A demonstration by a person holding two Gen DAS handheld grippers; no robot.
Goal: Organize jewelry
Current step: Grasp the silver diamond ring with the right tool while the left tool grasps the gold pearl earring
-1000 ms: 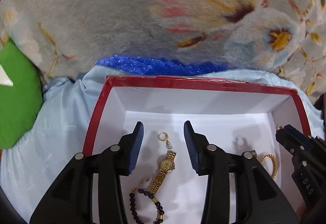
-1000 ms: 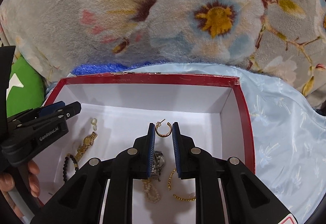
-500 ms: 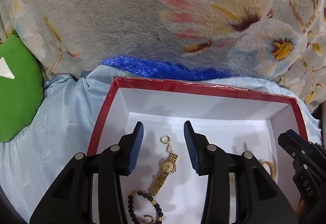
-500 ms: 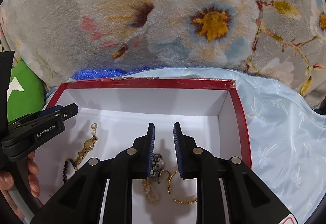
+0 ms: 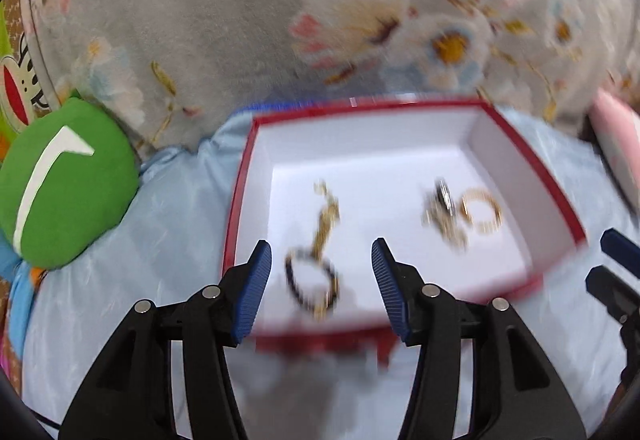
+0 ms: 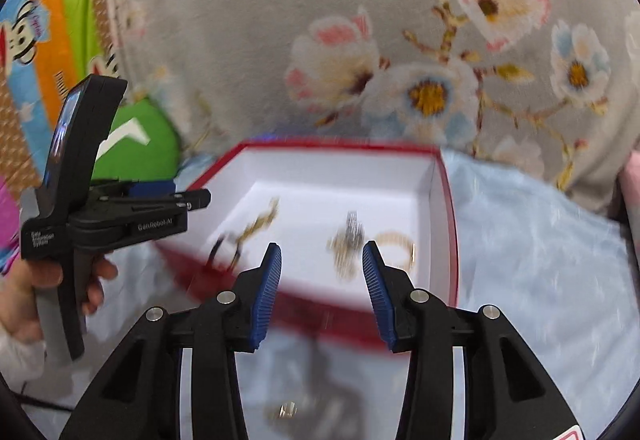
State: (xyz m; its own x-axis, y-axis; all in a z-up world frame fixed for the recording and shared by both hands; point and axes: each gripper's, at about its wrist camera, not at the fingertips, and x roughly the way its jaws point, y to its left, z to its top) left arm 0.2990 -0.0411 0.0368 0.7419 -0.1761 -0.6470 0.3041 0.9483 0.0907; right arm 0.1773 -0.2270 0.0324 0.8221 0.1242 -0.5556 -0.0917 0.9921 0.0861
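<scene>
The red box (image 5: 236, 208) with a white inside lies on a light blue cloth, blurred by motion. In it are a gold watch (image 5: 326, 218), a dark bead bracelet (image 5: 312, 280), a gold bangle (image 5: 482, 210) and a small heap of silvery pieces (image 5: 442, 212). My left gripper (image 5: 322, 280) hangs over the box's near edge, its jaws opening with nothing gripped. My right gripper (image 6: 322, 280) is back from the box (image 6: 450, 220), jaws opening and empty, with the heap (image 6: 348, 240) and bangle (image 6: 396, 248) ahead. A small blurred gold piece (image 6: 286, 410) lies on the cloth below it.
A grey floral blanket (image 5: 240, 20) rises behind the box. A green cushion (image 5: 68, 180) sits at the left and a pink thing (image 5: 616, 136) at the right edge. The left gripper (image 6: 188, 194) and the person's hand (image 6: 24, 280) holding it are left of the box.
Both grippers have drawn back out of the box toward me, and both pairs of jaws stand wider. The right jaws were nearly shut over the heap before; the jewelry stays in the box.
</scene>
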